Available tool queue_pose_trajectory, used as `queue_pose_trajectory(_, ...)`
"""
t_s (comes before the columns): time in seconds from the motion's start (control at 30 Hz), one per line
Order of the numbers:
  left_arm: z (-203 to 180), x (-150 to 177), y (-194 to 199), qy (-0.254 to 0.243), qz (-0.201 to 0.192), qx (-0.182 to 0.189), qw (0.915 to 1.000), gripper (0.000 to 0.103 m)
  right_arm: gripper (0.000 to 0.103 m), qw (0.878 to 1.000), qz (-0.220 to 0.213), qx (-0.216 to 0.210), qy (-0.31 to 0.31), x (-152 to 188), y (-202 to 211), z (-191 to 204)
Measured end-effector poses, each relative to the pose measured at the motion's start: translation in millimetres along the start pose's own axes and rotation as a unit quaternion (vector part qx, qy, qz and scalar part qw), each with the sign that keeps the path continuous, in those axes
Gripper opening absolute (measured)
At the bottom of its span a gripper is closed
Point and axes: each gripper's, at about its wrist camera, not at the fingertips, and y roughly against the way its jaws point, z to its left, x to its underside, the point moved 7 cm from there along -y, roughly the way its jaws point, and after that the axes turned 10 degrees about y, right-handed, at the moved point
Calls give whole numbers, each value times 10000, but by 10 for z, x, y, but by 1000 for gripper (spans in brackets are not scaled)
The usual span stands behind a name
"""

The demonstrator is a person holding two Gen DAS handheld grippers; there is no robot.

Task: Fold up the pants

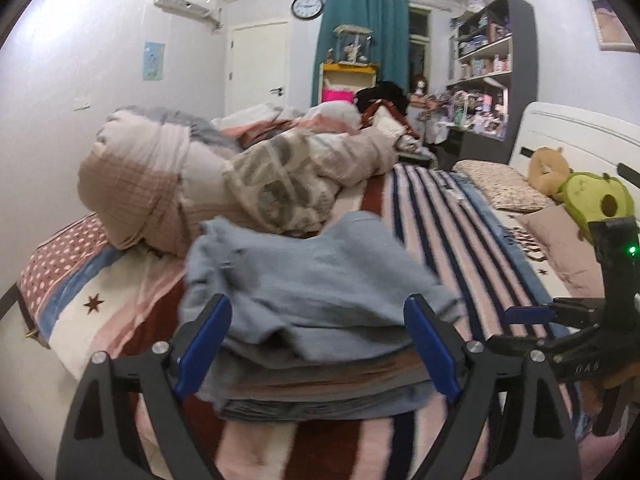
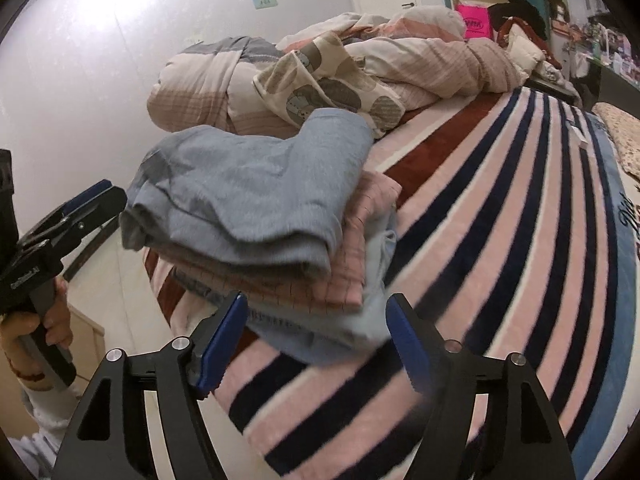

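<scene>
Folded light blue pants (image 1: 316, 280) lie on top of a stack of folded clothes on the striped bed; they also show in the right wrist view (image 2: 248, 196). Under them lie a folded pink checked garment (image 2: 352, 256) and a pale blue one (image 2: 352, 320). My left gripper (image 1: 318, 344) is open, its blue pads on either side of the stack's near edge, holding nothing. My right gripper (image 2: 316, 340) is open and empty in front of the stack's corner. The right gripper shows at the right edge of the left wrist view (image 1: 528, 314), and the left gripper at the left edge of the right wrist view (image 2: 92, 196).
A bundled pink and grey duvet (image 1: 192, 176) lies behind the stack. The striped blanket (image 2: 500, 240) stretches to the right. Pillows (image 1: 500, 184) and plush toys (image 1: 592, 196) lie by the headboard. The bed's edge and the floor (image 2: 120, 280) are to the left.
</scene>
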Motion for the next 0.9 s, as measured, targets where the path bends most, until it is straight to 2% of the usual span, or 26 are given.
queue_pose_trajectory(0.03,-116,3,45,-59,-80,59,9999,87,82,9999,-111,88,0,42,108,-25)
queue_pose_trajectory(0.1,-333,3,114,-131,-230,146,9995,93,82,9993,-251,257,64,118,301,-80)
queue_pose_trajectory(0.17,-539,10,172,-234,-368,257,9987,93,92,9983,-384,425,85,196,491,-163)
queue_pose_trajectory(0.23,-778,19,218,-301,-481,440,9974,93,96,9960,-590,671,21,287,707,-290)
queue_pose_trajectory(0.4,-1378,148,246,-255,-602,1056,9923,94,96,9862,-894,1391,48,632,1218,-625)
queue_pose_trajectory(0.47,-1594,222,234,-272,-629,1230,9900,94,102,9815,-1012,1621,105,769,1399,-731)
queue_pose_trajectory(0.67,-2227,465,202,-580,-774,1222,9878,94,102,9612,-1656,2203,147,1098,1915,-1015)
queue_pose_trajectory(0.77,-2435,529,180,-638,-787,1300,9863,94,102,9541,-1857,2345,117,1176,2100,-1099)
queue_pose_trajectory(0.9,-2571,585,155,-691,-770,1274,9864,94,102,9535,-1971,2279,-108,1232,2197,-1192)
